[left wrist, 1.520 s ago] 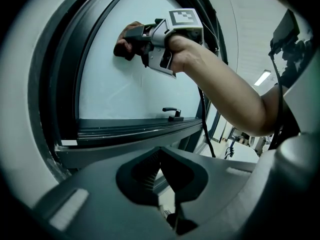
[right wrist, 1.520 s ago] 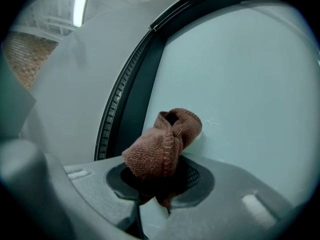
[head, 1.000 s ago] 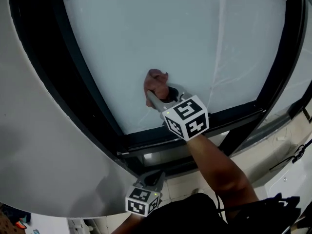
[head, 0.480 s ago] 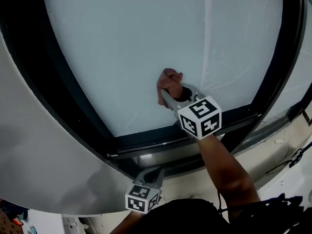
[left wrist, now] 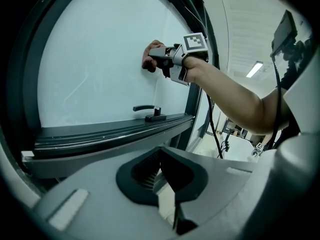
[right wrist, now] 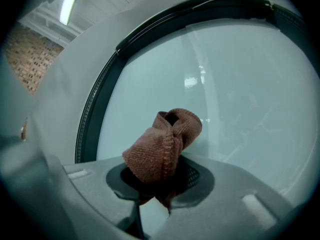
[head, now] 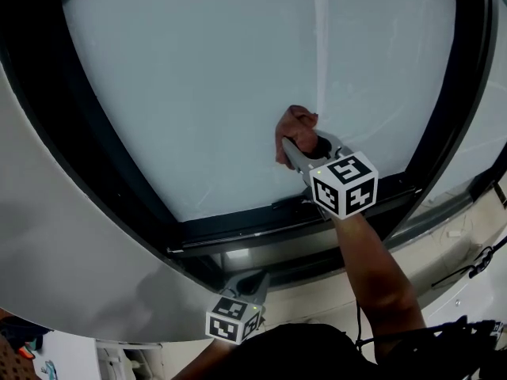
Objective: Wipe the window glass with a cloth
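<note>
- The right gripper (head: 291,147) is clenching a bunched reddish-brown cloth (head: 297,127), and the right gripper view shows the wad bulging out of the closed jaws with its free end leading toward the pane.
- The cloth is pressing against the window glass (head: 198,77) in the lower part of the pane, somewhat right of its middle and just above the bottom rail of the dark window frame (head: 238,228).
- The left gripper (head: 248,285) is hanging low below the frame, well apart from the cloth. Its jaws are closed together on nothing, and it is taking no part in the wiping.
- The stroke in hand appears to be a pass along the lower glass. To do it well, the person should probably be keeping the soft bulge of the cloth, not the hard jaw tips, against the pane.
- Steady, even pressure and overlapping passes would likely be leaving fewer streaks. Faint diagonal marks and a pale vertical line just beside the cloth are showing on the glass, and whether they are smears or reflections cannot be told.
- The window handle (left wrist: 147,111) is sitting on the bottom rail below the cloth, so a low pass risks knocking the gripper against it.
- The grip looks firm, but the wad is small, so each pass is covering little glass.
- No container, bucket or bottle is showing in any view.
</note>
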The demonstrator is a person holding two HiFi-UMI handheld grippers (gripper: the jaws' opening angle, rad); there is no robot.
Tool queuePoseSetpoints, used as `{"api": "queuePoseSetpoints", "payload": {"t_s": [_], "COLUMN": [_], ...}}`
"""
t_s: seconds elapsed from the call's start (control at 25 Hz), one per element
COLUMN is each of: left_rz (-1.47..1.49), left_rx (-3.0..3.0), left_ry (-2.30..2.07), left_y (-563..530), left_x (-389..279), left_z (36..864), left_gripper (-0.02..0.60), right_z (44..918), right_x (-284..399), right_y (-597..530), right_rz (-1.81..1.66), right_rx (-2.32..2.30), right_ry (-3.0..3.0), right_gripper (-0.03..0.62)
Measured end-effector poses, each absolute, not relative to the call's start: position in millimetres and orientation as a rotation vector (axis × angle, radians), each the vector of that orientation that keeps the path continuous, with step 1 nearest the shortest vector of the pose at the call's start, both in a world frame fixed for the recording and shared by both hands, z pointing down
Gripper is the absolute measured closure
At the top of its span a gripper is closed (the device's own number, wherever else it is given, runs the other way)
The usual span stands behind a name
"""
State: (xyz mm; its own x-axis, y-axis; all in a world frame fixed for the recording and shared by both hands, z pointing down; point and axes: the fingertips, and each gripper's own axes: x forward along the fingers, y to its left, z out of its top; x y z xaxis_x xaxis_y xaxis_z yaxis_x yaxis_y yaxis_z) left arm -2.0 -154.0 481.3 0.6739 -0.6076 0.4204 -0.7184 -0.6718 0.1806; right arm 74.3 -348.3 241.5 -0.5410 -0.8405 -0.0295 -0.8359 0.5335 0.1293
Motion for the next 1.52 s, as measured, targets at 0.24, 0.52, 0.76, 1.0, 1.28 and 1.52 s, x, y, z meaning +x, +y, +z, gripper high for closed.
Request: {"api": "queuePoseSetpoints", "payload": {"t_s": [0.24,0.52,0.76,1.0,1.28,1.52], "left_rz": [0.454,0.430,0.425,0.423,0.421,0.424], "left_rx": [2.551,2.533,2.520,2.503,2.496,2.477], "left_ry": [-1.072,-1.094,-1.108,-1.135,-1.144,-1.155], "left_y": [-156.9,-157.1,-155.8,-156.3,-154.5,-154.4], "left_x": [5.5,9.7,8.5,-4.5,-19.2,-34.7], "left_z": [479.2,479.8,480.3,480.8,481.8,486.0], "left_gripper": [0.564,0.564,0.565,0.565,0.563,0.565], "right_z": [242.8,245.4,245.7,247.5,244.8,248.4], "right_x": [94.5,117.1,124.6,129.9,112.6,39.0], "right_y": [-349.7,-350.8,-352.1,-351.5,-342.9,-319.8], "right_rz": [-0.204,-0.192,-0.197,-0.242,-0.262,-0.290], "right_rx": [1.509,1.544,1.552,1.632,1.692,1.508], "right_ry": [-2.693,-2.673,-2.661,-2.590,-2.592,-2.792], "right_gripper": [0.502,0.502,0.502,0.502,0.502,0.502]}}
